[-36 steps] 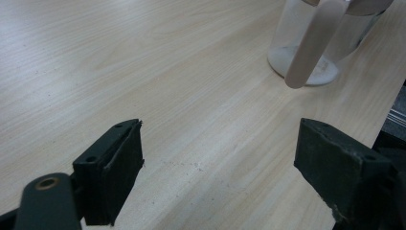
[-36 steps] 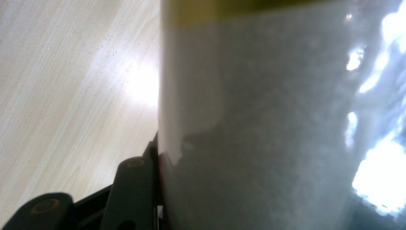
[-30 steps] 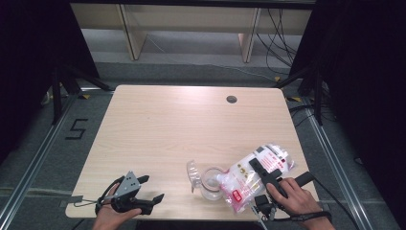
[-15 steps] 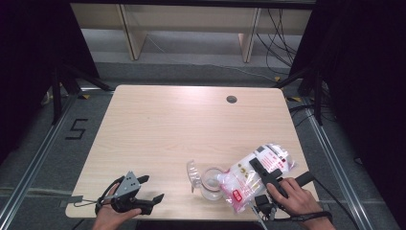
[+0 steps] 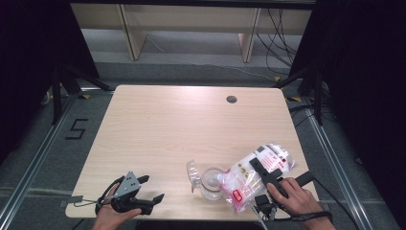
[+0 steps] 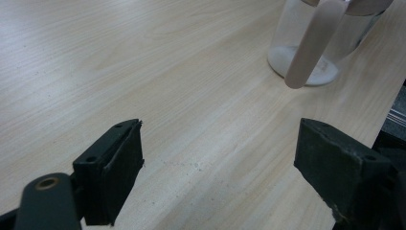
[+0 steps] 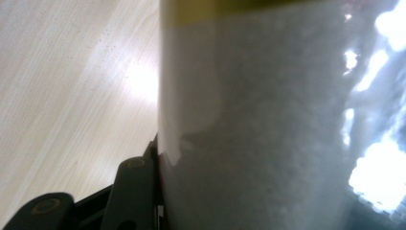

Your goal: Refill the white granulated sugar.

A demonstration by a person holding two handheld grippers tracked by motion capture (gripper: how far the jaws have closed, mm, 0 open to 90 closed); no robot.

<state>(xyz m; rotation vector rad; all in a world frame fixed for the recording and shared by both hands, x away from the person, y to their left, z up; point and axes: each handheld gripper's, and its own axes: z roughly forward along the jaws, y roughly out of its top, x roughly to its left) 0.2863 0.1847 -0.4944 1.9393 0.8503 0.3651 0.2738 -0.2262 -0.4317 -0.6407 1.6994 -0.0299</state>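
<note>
A clear plastic bag of white granules (image 5: 244, 177) with red print lies slanted at the table's near right. My right gripper (image 5: 254, 168) is shut on it, one black jaw across its top. In the right gripper view the bag (image 7: 268, 124) stands close up against the left jaw's pad (image 7: 136, 187). The bag's lower end reaches the rim of a clear jar (image 5: 210, 184) whose hinged lid (image 5: 194, 171) stands open. My left gripper (image 5: 152, 188) rests open near the front left edge. In its own view, nothing lies between its jaws (image 6: 222, 143), and the jar (image 6: 311, 52) stands ahead.
The light wood table (image 5: 182, 124) has a round cable hole (image 5: 231, 99) at the far right. Dark floor and black stands surround it, and wooden shelving stands behind. A "5" is marked on the floor (image 5: 76, 129) to the left.
</note>
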